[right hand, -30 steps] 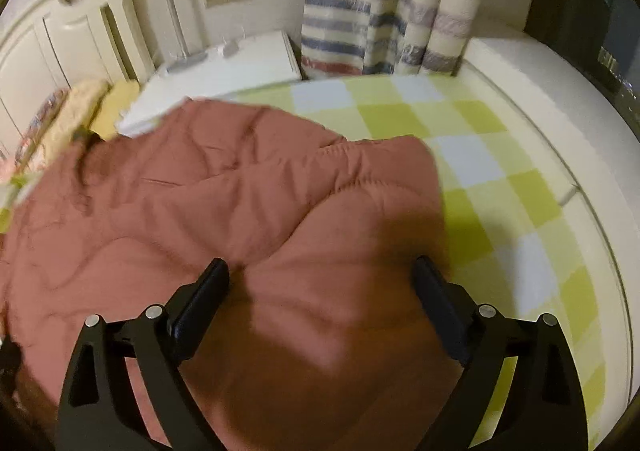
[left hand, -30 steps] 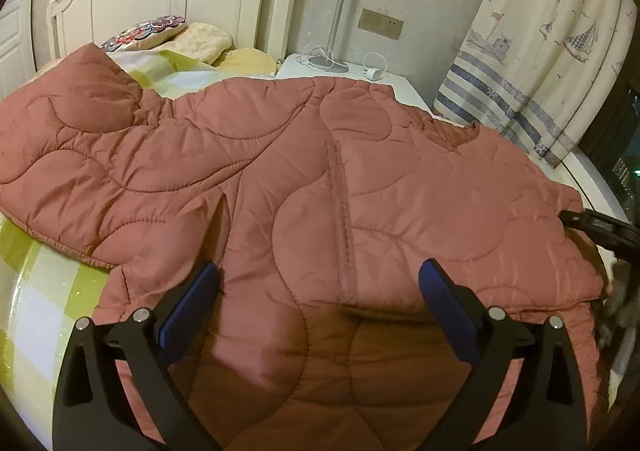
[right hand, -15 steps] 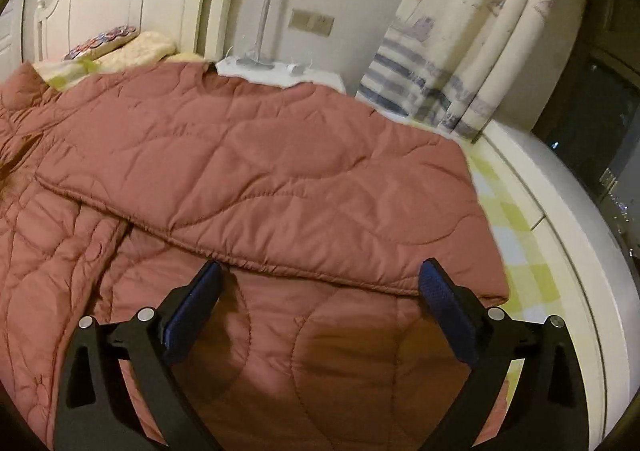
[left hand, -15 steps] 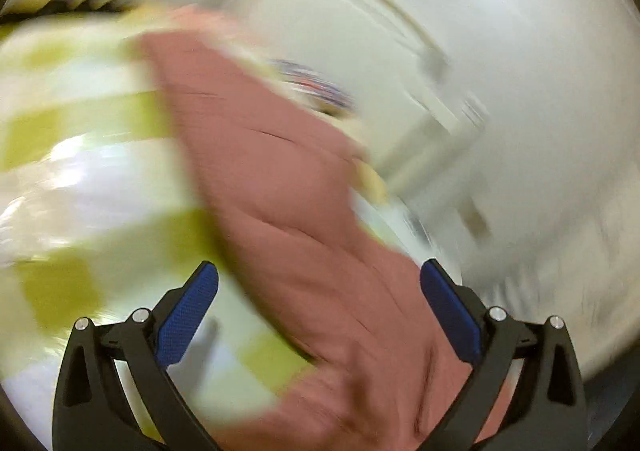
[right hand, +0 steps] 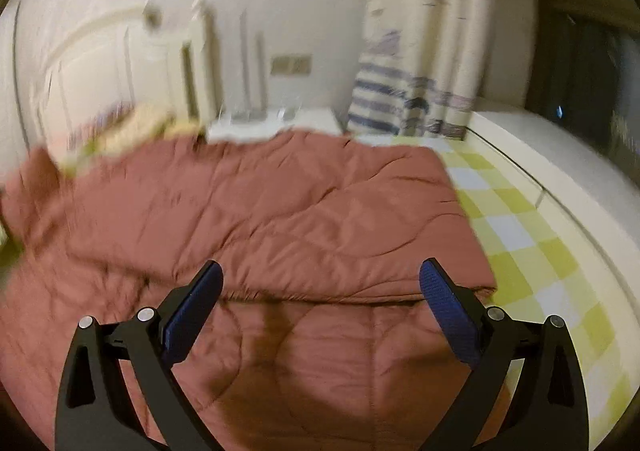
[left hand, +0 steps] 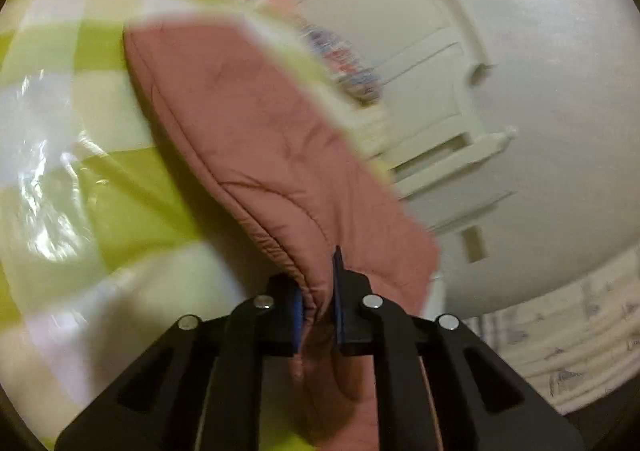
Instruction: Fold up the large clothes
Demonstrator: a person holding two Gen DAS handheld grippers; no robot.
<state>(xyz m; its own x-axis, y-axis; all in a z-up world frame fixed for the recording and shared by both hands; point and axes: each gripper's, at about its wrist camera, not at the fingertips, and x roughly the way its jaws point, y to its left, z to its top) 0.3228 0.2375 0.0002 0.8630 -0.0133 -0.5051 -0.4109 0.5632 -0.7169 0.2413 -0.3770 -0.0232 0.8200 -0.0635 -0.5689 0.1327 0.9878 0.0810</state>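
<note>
A large pink quilted jacket (right hand: 280,219) lies spread on the bed, one part folded over with its edge across the middle. My right gripper (right hand: 320,303) is open and empty, hovering just above the jacket's near part. In the tilted, blurred left wrist view, my left gripper (left hand: 318,311) is shut on the edge of a sleeve of the jacket (left hand: 256,139), which stretches away from the jaws over the checked sheet.
The bed has a yellow-green and white checked sheet (right hand: 532,235). A white headboard (right hand: 100,67) and pillows stand at the far left, a white nightstand (right hand: 276,119) behind the jacket, a striped curtain (right hand: 404,99) at the far right, a white ledge (right hand: 560,155) beside the bed.
My left gripper swung left to the jacket's sleeve and closed on its edge; it was open before. My right gripper stayed open and shifted its view over the jacket.
</note>
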